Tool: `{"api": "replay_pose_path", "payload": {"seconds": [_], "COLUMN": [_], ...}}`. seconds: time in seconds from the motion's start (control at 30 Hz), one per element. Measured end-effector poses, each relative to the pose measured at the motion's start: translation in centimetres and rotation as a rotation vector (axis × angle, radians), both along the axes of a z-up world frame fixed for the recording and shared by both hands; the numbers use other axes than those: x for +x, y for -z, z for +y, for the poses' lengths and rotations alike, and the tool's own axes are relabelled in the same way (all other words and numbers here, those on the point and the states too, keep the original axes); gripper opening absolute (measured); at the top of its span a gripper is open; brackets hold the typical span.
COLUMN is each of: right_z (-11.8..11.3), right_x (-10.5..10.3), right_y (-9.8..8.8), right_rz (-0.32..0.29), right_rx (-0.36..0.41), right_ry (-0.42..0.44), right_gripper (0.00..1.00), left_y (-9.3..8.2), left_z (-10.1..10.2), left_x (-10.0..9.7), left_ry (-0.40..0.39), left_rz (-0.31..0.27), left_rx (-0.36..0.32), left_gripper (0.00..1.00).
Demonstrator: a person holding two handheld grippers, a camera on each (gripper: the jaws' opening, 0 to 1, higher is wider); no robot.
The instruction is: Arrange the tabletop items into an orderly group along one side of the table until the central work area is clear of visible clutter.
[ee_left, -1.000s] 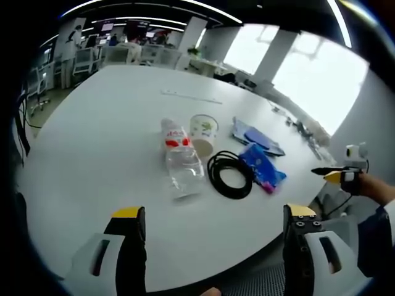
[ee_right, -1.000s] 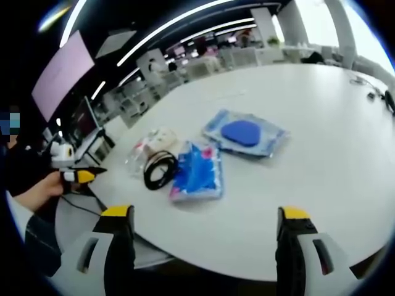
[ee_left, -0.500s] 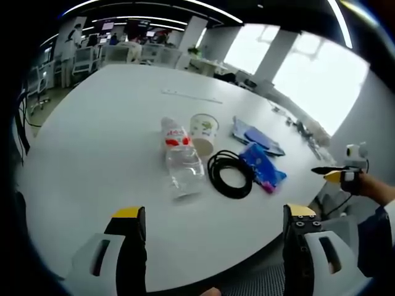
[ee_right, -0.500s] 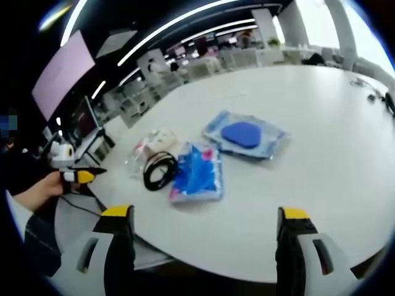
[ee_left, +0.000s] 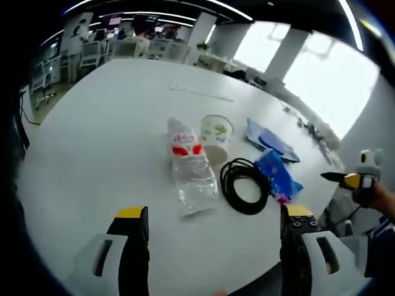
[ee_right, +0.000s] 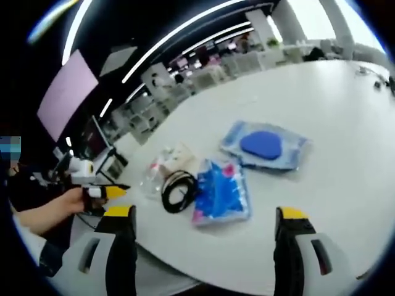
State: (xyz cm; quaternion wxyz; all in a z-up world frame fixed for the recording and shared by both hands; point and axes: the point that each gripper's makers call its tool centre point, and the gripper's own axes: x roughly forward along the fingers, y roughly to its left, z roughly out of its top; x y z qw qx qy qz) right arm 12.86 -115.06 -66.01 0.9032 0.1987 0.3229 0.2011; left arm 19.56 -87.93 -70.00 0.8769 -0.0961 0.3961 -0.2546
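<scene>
On the white table [ee_left: 92, 142] a clear plastic bottle [ee_left: 191, 168] with a red label lies on its side. Beside it are a paper cup [ee_left: 216, 134], also lying down, a coil of black cable [ee_left: 245, 185], a blue packet [ee_left: 278, 176] and a flat pouch [ee_left: 271, 139] with a blue item inside. My left gripper [ee_left: 215, 213] is open, short of the bottle. My right gripper [ee_right: 205, 213] is open, short of the blue packet [ee_right: 222, 191], with the cable [ee_right: 179, 191], bottle [ee_right: 153, 176], cup [ee_right: 180, 154] and pouch [ee_right: 268, 145] beyond.
A thin pale strip [ee_left: 200, 92] lies far across the table. Small cables [ee_left: 308, 128] sit near the far right edge. Office desks and chairs [ee_left: 123, 46] stand behind the table. A hand holds each gripper at the table's edge [ee_left: 361, 182] [ee_right: 92, 192].
Both views have shifted a little, so both grippers have moved slightly nearer the items. The items themselves lie as before. Both grippers stay open.
</scene>
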Motion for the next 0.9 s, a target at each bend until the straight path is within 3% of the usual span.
{"api": "replay_pose_path", "payload": {"seconds": [0.47,0.9], "right_z": [3.1,7.5], "right_x": [4.1,6.4], "right_y": [-1.7,-2.8], "right_rz": [-0.040,-0.056], "right_rx": [0.014,0.052], "right_ry": [-0.051,-0.112], "right_gripper": [0.90,0.86], "left_y": [1.8,2.6], "left_z": [-1.5,-2.1], "left_x": [3.1,4.0], "left_ry": [0.025,0.027], "left_rz": [0.038,0.053], "left_rx": [0.018,0.035], "left_gripper": [0.82,0.80]}}
